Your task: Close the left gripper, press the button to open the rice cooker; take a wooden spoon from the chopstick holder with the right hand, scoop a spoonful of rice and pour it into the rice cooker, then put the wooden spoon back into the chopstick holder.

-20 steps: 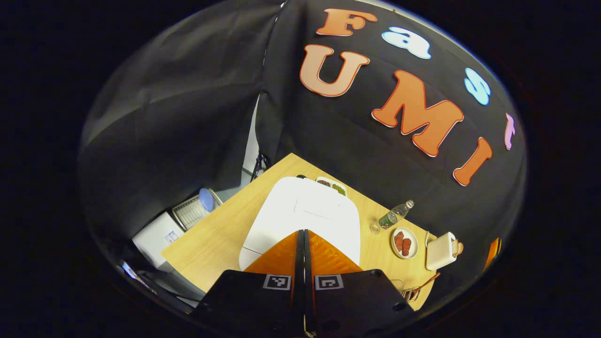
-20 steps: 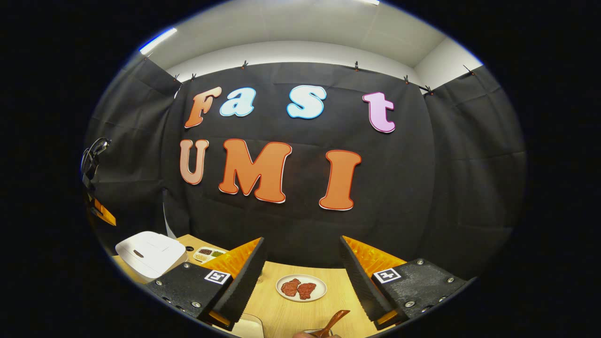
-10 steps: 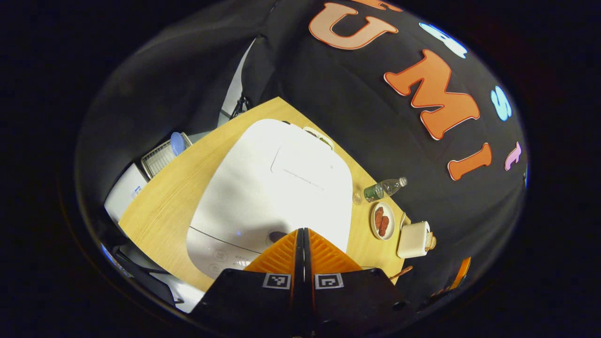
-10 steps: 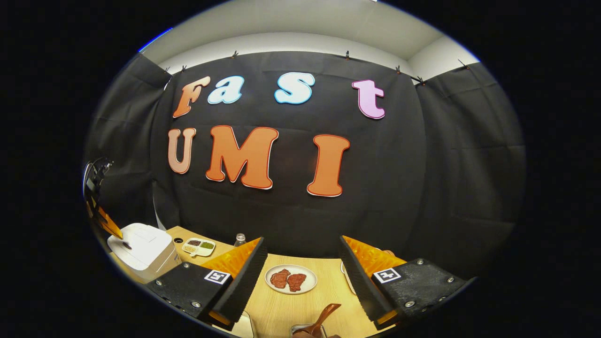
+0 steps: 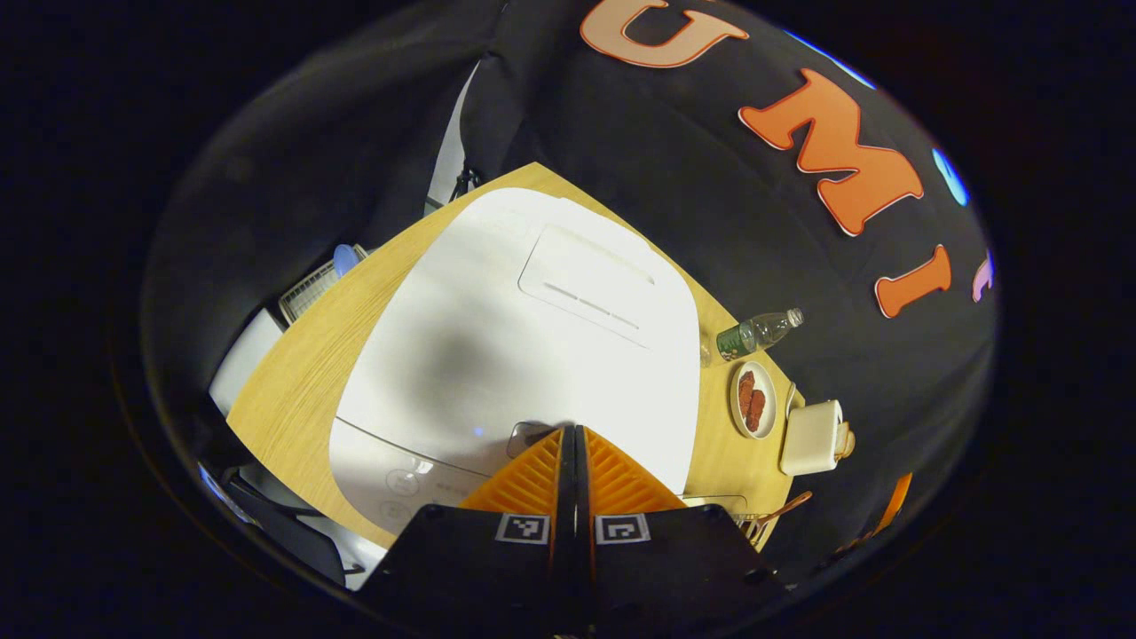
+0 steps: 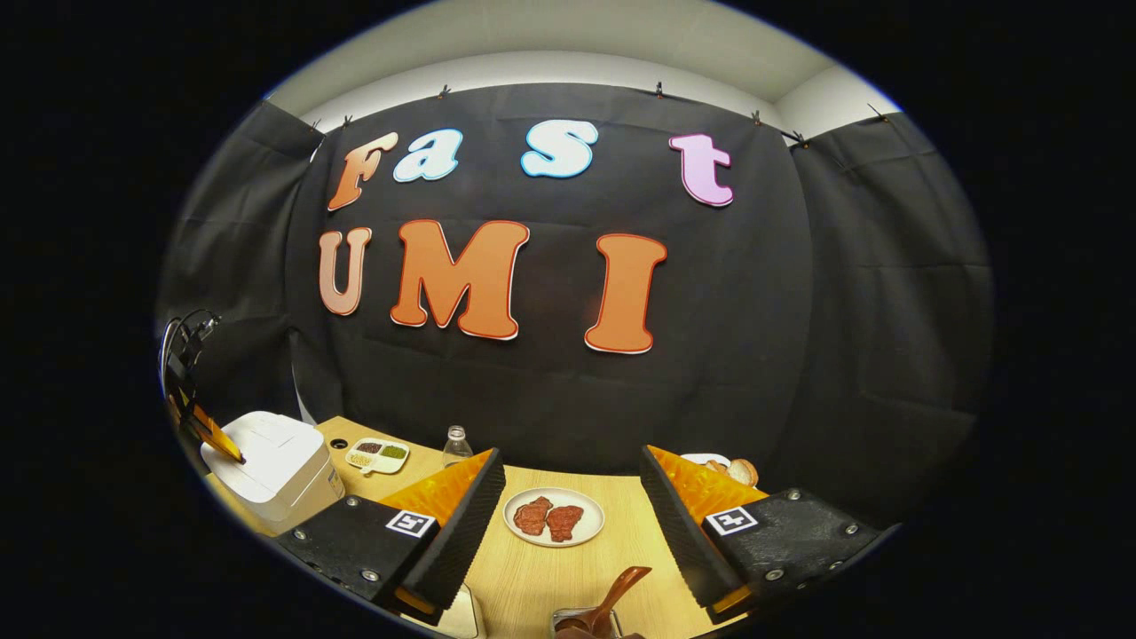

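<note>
Left claw (image 5: pixel 572 432): both fingers are pressed together with no gap between them. The joined tips rest on the dark oval button (image 5: pixel 530 435) at the front edge of the rice cooker (image 5: pixel 532 337). The rice cooker lid is down. The white cooker stands on the wooden tabletop (image 5: pixel 311 355). Past the cooker, along the same tabletop, lie a clear bottle (image 5: pixel 754 333), a plate of red meat (image 5: pixel 753 401) and a white toaster (image 5: pixel 809 437).

In the right gripper view, the left claw (image 6: pixel 232 454) shows at the far left, its tips on the top front of the rice cooker (image 6: pixel 275 461).

Right claw (image 6: pixel 572 484): the fingers are spread wide and hold nothing. It hangs above the tabletop (image 6: pixel 568 577). Below the gap between the fingers, at the lower edge of the view, the wooden spoon (image 6: pixel 617 590) stands tilted in the chopstick holder (image 6: pixel 577 619). Beyond the gap sits the plate of red meat (image 6: pixel 554 516). To the left stand the bottle (image 6: pixel 455 444) and a divided tray of grains (image 6: pixel 377 454).
</note>
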`<state>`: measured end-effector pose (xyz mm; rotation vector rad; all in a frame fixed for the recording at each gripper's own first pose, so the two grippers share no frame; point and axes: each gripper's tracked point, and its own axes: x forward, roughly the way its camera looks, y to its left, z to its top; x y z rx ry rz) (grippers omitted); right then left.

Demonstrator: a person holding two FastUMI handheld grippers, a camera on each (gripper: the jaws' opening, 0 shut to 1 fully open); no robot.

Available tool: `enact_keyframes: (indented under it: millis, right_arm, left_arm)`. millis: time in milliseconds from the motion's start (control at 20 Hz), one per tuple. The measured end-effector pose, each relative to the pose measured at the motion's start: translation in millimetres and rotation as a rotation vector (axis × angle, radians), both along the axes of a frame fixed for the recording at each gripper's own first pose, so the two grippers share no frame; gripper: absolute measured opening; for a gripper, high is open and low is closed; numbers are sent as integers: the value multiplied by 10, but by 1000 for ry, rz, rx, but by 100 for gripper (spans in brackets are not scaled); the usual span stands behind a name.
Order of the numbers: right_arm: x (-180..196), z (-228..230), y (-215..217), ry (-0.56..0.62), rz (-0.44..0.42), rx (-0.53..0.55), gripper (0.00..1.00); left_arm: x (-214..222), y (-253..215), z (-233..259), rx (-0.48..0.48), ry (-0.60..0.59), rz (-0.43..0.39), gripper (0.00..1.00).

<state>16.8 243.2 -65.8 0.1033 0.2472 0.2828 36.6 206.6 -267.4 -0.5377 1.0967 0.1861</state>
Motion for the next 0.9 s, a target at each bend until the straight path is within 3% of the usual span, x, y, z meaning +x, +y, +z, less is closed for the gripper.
enact_keyframes:
  millis: [300,450,550,700,900]
  right_arm:
    - [-11,33,112,-11,33,13,95]
    - [-21,-4,81,-8,35,0,95]
    - [-8,-24,71,-3,31,-1,95]
    - [-20,-101,-7,11,17,2,95]
    - [-71,-238,-77,40,21,17,95]
  left_arm:
    - [46,-24,103,33,-53,-23,6]
    - [207,-14,530,50,-244,-19,2]
    - [321,50,888,52,-388,20,5]
    - [406,252,1233,133,-542,87,5]
    - [254,112,1277,220,-518,68,5]
